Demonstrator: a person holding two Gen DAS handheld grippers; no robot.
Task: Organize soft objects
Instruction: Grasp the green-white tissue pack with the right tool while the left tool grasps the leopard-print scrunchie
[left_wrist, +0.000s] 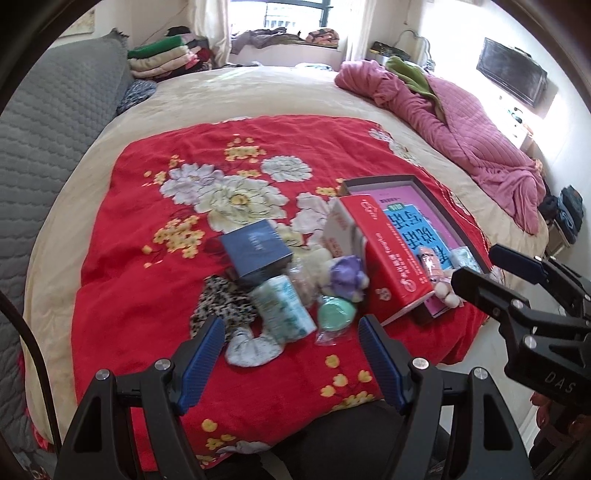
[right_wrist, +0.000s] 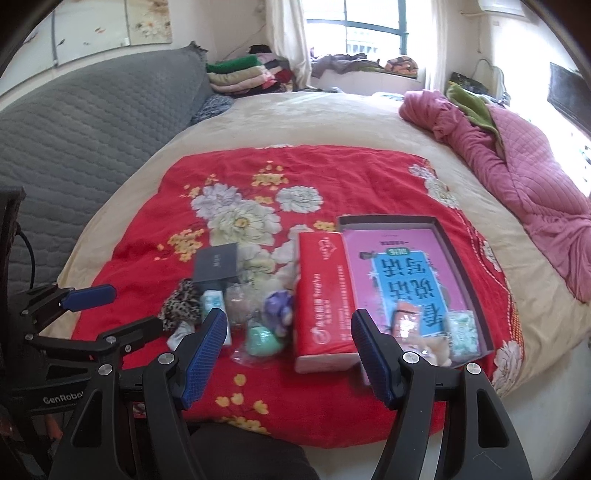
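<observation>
On a red flowered blanket (left_wrist: 155, 236) lies a pile of small items: a leopard scrunchie (left_wrist: 221, 299), a green-white tissue packet (left_wrist: 284, 306), a mint pad in plastic (left_wrist: 336, 314), a purple plush (left_wrist: 347, 275) and a pale cloth piece (left_wrist: 251, 347). A red tissue pack (right_wrist: 325, 295) leans on a dark tray (right_wrist: 384, 219) that holds a pink book, an orange packet (right_wrist: 406, 317) and a small plush (right_wrist: 432, 347). My left gripper (left_wrist: 291, 332) hovers open over the pile, nothing between its pads. My right gripper (right_wrist: 290, 332) stands open and empty in front of the red pack.
A dark blue box (left_wrist: 255, 247) sits behind the pile. The blanket lies on a beige bed, with a pink quilt (left_wrist: 461, 125) at the right, a grey padded headboard (left_wrist: 51, 122) at the left and folded clothes (left_wrist: 162, 59) at the back. The bed's near edge is just below both grippers.
</observation>
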